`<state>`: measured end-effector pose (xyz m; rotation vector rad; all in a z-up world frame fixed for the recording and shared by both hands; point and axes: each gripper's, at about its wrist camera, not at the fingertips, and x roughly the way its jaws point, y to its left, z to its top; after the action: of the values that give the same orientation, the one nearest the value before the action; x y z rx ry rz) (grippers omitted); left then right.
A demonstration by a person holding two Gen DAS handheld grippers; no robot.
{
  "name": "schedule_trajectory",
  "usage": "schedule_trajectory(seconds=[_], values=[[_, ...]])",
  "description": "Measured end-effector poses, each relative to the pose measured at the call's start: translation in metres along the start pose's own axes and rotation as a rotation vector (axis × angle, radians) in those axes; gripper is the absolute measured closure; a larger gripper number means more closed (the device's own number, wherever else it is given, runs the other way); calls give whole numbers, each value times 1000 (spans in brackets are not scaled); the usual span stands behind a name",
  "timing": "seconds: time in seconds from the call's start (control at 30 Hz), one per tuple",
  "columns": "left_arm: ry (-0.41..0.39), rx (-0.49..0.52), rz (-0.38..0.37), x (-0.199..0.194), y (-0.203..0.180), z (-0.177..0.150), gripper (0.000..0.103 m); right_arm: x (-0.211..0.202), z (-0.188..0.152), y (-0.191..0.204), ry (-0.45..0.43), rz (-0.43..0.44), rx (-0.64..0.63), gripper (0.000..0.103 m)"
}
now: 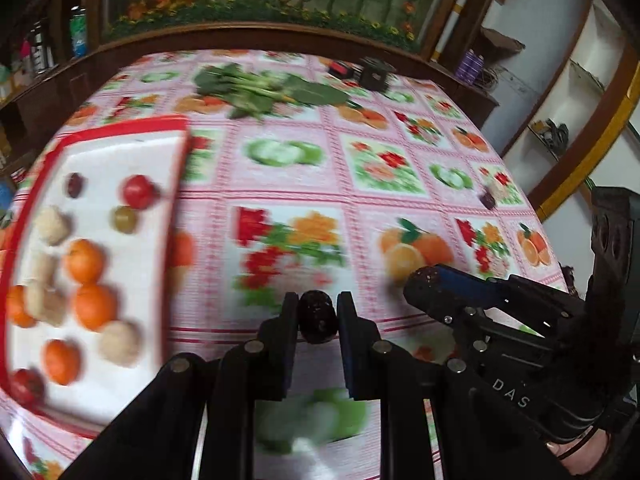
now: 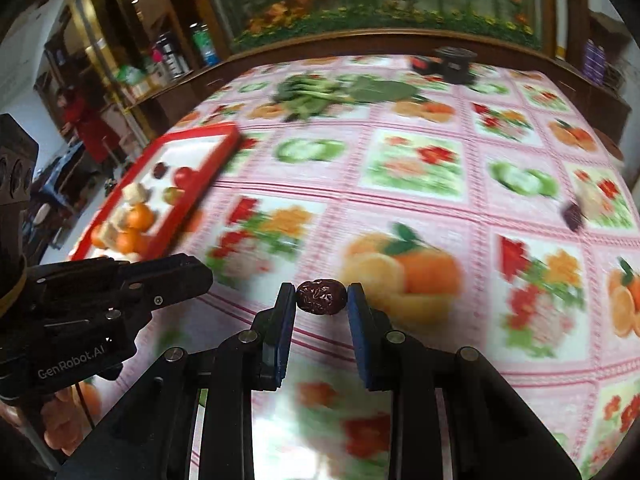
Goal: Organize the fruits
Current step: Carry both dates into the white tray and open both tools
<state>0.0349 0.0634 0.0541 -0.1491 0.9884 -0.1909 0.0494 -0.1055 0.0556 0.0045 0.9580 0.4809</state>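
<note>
Writing: "DAS" (image 1: 510,392) is on the other gripper's body in the left view. "GenRobot.AI" (image 2: 72,362) is on the other gripper's body in the right view.
Left gripper (image 1: 318,316): its jaws pinch a dark date (image 1: 318,317), held end up above the cloth (image 1: 280,168).
Right gripper (image 2: 321,298): its jaws pinch a wrinkly red date (image 2: 321,297), held sideways.
Left view only: the whole tray (image 1: 120,128) at 9 o'clock, with the fruit near its bottom edge.
Right view only: a person in red (image 2: 86,124) at 10 o'clock, beside glass shelves. A hand shows under the left gripper at 8 o'clock.
Tray: red rim, white inside. It holds oranges (image 1: 84,261), pale fuzzy lumps (image 1: 51,224), a red fruit (image 1: 138,191), a green one (image 1: 125,219) and one small dark fruit (image 1: 75,185).
Loose date (image 1: 488,199): lies alone on the cloth at 3 o'clock, far from the tray. In the right view it is at the right edge (image 2: 573,216).
Greens (image 1: 256,90): a leafy bunch lies on the cloth at 12 o'clock.
Black box (image 1: 376,73): stands at the far edge at 1 o'clock, a small red and black thing just beside it.
Cloth: pink checks with pictures of oranges, flowers and green fruit.
Blur: both views are smeared, so small things are hard to tell.
</note>
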Motion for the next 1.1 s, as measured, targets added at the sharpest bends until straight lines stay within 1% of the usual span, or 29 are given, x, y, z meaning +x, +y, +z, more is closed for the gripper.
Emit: schedule_trajectory(seconds=[0.17,0.37,0.53,0.6,0.67,0.7,0.73,0.77,0.8,0.83,0.9,0.97,1.03,1.1], values=[[-32,-49,51,-20,50,6,81,16,22,42,1,47,-36,77],[-60,-112,136,-39,114,13,81,36,49,89,-5,81,-97,77],[-60,-162,197,-47,162,17,81,54,61,120,-4,99,-154,77],[-67,-173,210,-50,174,17,81,57,62,125,-3,104,-159,77],[-69,-184,215,-53,180,15,81,60,60,123,8,94,-159,77],[-74,-186,205,-55,181,14,81,60,59,120,9,90,-152,77],[-75,-181,200,-57,181,13,81,58,57,112,10,88,-144,73],[-74,-173,199,-58,180,11,81,59,55,109,25,100,-149,65],[-73,-167,190,-60,178,8,81,61,51,106,62,127,-167,65],[-71,-163,176,-61,176,5,81,62,47,105,75,130,-188,65],[-68,-166,149,-64,172,-1,81,60,36,103,78,120,-260,65],[-57,-171,126,-63,167,-6,81,61,32,98,81,111,-293,64],[-48,-180,107,-62,162,-13,81,68,32,96,124,148,-300,64],[-40,-181,99,-62,156,-19,81,72,30,100,142,176,-331,64]])
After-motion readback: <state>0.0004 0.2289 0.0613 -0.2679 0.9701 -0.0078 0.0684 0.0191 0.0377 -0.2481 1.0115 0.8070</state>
